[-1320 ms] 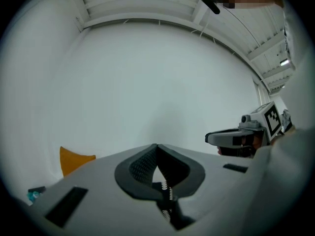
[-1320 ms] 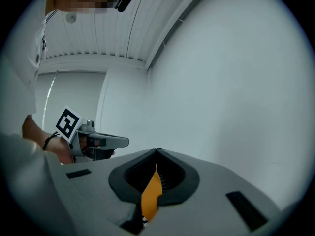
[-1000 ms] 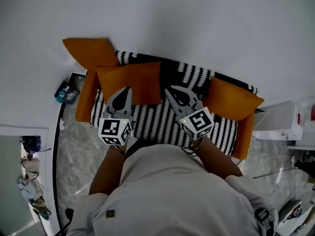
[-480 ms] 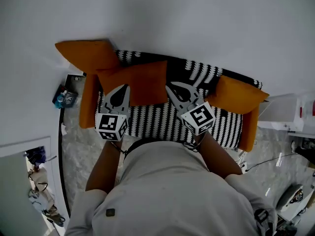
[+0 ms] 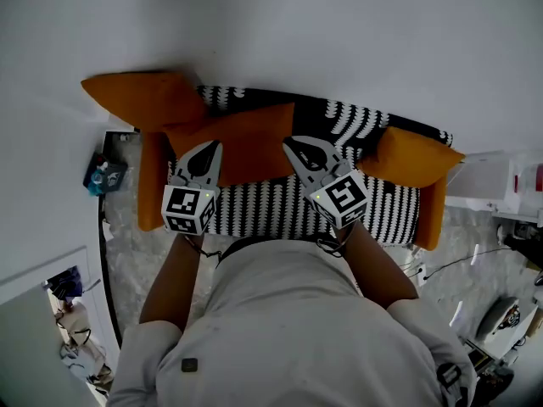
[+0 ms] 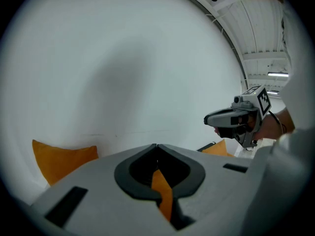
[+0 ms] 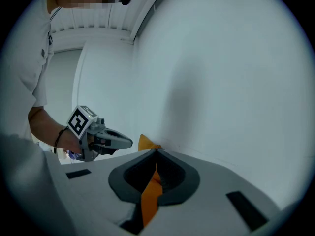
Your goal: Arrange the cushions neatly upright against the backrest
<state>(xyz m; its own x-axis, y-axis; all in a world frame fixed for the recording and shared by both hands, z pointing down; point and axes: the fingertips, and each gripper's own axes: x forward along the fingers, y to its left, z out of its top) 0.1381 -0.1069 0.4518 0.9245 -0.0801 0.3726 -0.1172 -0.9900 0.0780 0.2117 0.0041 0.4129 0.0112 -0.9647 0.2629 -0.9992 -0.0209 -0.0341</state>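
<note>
The left hand-held gripper [image 5: 212, 146] and the right hand-held gripper [image 5: 293, 144] are both pinching the middle cushion [image 5: 251, 136], each on its own side. Orange fabric is showing between each pair of pressed-together jaws. Holding it at two places is probably keeping the cushion spread and level, ready for standing against the backrest [image 5: 339, 115] just beyond the tips. The left cushion [image 5: 140, 98] is sitting outward of the left hand-held gripper and the right cushion [image 5: 414, 158] outward of the right one, at the ends of the sofa [image 5: 280, 214].
</note>
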